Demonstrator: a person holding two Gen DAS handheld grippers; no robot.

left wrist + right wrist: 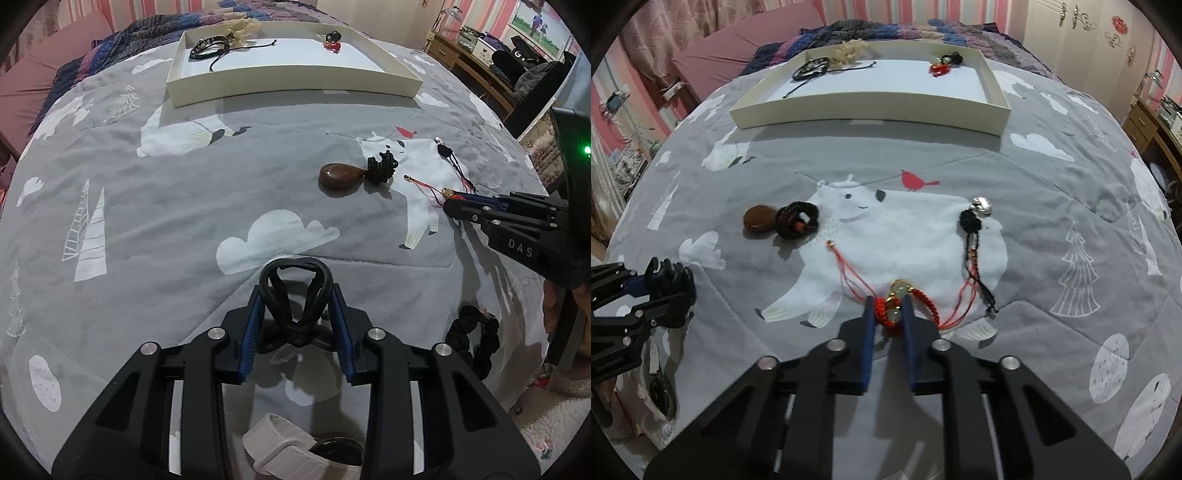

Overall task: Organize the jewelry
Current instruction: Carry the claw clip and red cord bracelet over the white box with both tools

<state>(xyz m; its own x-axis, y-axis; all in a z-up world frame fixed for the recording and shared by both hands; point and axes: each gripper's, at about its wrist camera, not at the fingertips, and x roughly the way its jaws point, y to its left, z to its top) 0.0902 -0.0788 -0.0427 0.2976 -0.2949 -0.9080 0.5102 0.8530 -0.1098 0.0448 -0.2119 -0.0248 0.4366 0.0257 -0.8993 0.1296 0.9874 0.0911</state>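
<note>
Left wrist view shows the left gripper (295,314) closed in on a black plastic claw hair clip (293,295), its blue pads pressing the clip's curved sides, the clip sitting just off the grey quilt printed with white bears and clouds (166,192). From where I stand that hold looks shaky: the clip is rounded and slick, caught by its bowed arms, and it could squirt forward out of the pads or spring open if squeezed harder.

Over on the right, the right gripper (889,314) is pinched nearly shut on a red braided cord bracelet with pale green beads and a gold cap (892,306), which lies on the white bear print. Its loose red tails (849,271) trail out to the left, and more strands run right toward a black cord charm with a silver bell (975,221). Those strands look tangled or at least touching, so I'd judge a lift could drag the black charm along or let a tail catch on the quilt.

A brown teardrop stone pendant on a black knotted cord (783,219) lies apart from both. The shallow cream cardboard tray (871,109) waits well beyond, already holding a few pieces at its far end; a carry that long gives either piece time to slip.
</note>
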